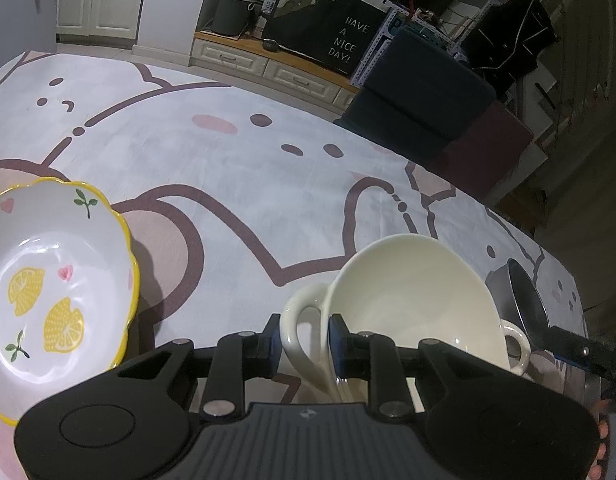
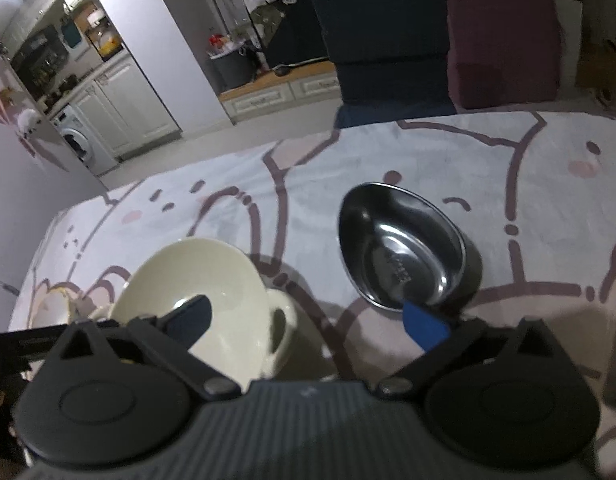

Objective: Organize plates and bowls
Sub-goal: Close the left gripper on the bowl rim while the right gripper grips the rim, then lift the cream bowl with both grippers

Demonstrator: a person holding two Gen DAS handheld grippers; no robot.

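My left gripper (image 1: 304,340) pinches the near handle of the cream bowl (image 1: 411,304), which sits tilted on the cartoon tablecloth (image 1: 244,184). My right gripper (image 2: 308,320) stands wide apart with nothing pressed between its 2 blue pads (image 2: 423,326); the steel bowl (image 2: 401,246) rests on the cloth just ahead of it, beside the cream bowl. The lemon-print bowl (image 1: 56,292) sits further left.

3 bowls: 1 lemon-print (image 1: 56,296), 1 cream two-handled (image 1: 415,300), 1 steel (image 2: 403,248).
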